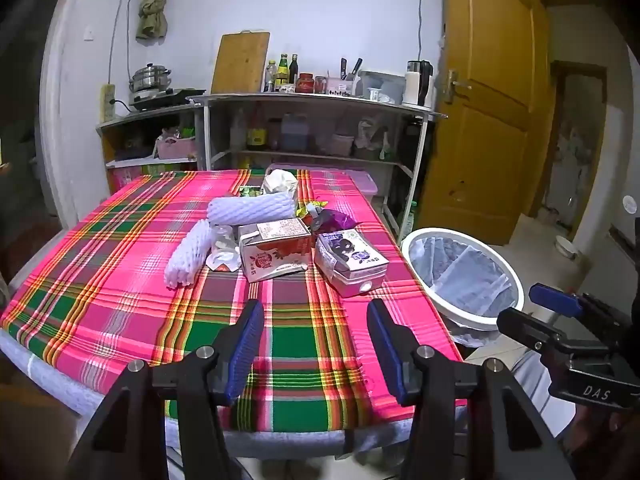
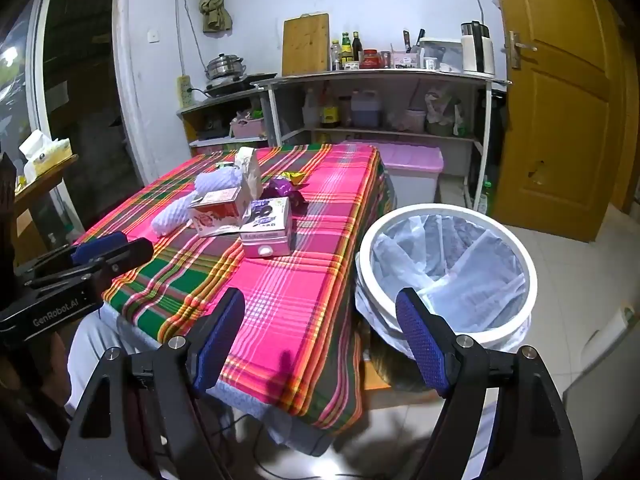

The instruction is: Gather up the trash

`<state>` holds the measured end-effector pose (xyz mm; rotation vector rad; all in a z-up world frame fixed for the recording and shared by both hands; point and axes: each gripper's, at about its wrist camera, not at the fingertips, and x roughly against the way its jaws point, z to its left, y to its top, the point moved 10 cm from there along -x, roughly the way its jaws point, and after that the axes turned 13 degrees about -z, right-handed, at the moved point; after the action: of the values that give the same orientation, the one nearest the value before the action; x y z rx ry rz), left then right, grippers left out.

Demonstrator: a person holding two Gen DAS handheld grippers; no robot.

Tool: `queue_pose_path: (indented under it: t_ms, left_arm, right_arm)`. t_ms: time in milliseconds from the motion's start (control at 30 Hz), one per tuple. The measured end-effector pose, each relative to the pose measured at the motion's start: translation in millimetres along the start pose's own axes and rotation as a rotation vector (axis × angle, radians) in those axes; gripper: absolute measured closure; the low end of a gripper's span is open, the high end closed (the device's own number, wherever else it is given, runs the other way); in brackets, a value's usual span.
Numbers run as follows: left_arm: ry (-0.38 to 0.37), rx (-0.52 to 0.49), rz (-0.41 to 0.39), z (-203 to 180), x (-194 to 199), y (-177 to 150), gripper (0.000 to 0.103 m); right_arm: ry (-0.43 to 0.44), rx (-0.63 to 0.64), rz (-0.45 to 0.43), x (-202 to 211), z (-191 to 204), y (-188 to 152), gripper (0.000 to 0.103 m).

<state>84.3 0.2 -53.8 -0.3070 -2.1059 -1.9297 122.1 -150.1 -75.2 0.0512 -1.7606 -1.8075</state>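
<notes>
A heap of trash lies mid-table on the pink plaid cloth: two white foam nets, a red-and-white carton, a purple-printed carton, crumpled wrappers and a paper bag. To the table's right stands a white bin lined with a clear bag. My left gripper hovers open over the table's near edge, short of the heap. My right gripper is open too, nothing between its fingers, above the table corner beside the bin. The cartons lie further ahead of it.
A metal shelf with bottles, knives and a kettle stands behind the table, with a pink-lidded box at its foot. A yellow wooden door is at the right. A side table with a tissue box sits left.
</notes>
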Motion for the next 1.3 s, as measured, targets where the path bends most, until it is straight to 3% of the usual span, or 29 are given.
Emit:
queue_pose_path:
  t_ms: [1300]
  left_arm:
    - [-0.021,0.005,0.022,-0.2,-3.2,-4.7,0.050]
  right_arm:
    - [-0.003,0.005,-0.005,-0.8,2.7,1.6,0.025]
